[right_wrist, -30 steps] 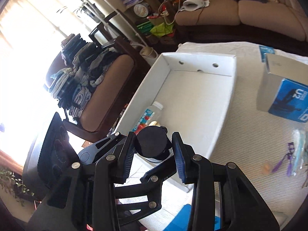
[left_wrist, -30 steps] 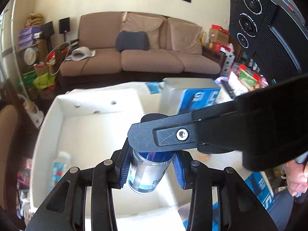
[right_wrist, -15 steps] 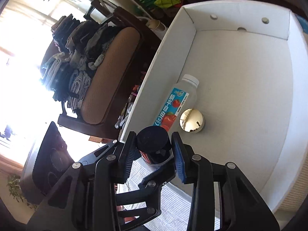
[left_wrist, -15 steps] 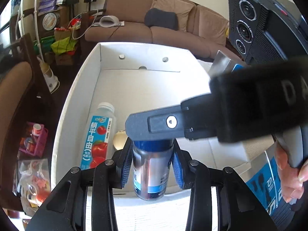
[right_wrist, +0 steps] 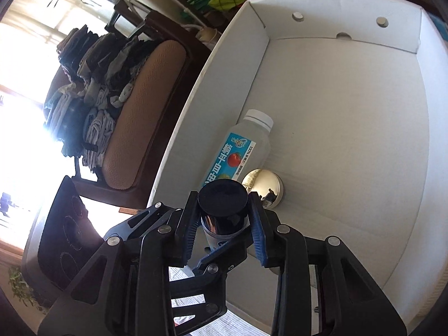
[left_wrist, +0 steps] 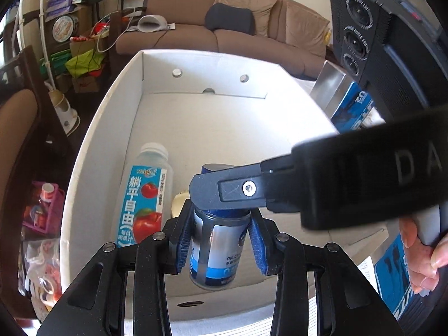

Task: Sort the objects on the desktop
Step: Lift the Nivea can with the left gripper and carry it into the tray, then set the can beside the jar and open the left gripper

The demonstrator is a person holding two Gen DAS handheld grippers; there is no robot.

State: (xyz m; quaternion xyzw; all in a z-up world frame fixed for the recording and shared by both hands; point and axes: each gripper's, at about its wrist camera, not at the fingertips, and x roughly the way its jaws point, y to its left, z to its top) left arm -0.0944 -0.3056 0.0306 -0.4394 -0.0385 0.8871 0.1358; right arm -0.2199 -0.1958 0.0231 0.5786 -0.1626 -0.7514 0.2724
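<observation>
Both the left gripper [left_wrist: 221,239] and right gripper [right_wrist: 224,224] pinch one silver-and-blue jar [left_wrist: 215,252], dark-capped, over the white box [left_wrist: 196,128].

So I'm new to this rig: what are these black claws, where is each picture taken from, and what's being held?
Each picture comes from a camera on a handheld two-finger gripper, looking along its fingers; a person's hand holds one. In the left view, the left gripper clamps the body of a small silver-and-blue jar with a dark cap. In the right view, the right gripper clamps that jar's cap. Both hold it over a white cardboard tray, where a clear juice bottle with a blue apple label and a round gold tin lie.
</observation>
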